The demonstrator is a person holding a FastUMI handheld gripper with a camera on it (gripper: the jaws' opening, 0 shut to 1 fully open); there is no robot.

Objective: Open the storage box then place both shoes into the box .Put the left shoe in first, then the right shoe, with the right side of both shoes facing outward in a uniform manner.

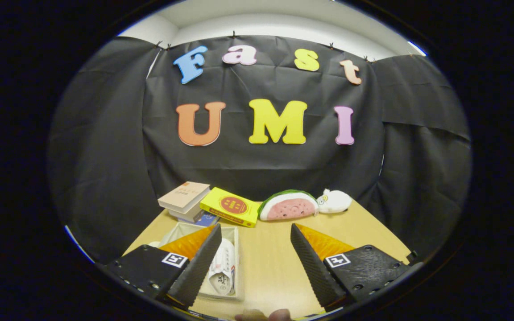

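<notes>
Between the tongs (pixel 254 263) — spread wide, gripping nothing — lies bare worktop (pixel 266 263). Box (pixel 234 263) sits open behind the left finger, shoe (pixel 223 269) inside. Books (pixel 185 198) line the far edge.

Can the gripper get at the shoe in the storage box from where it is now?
Probably yes: the gripper is open, holding nothing, and the shoe lies in the open-topped storage box beside its left finger, with nothing over it.
</notes>
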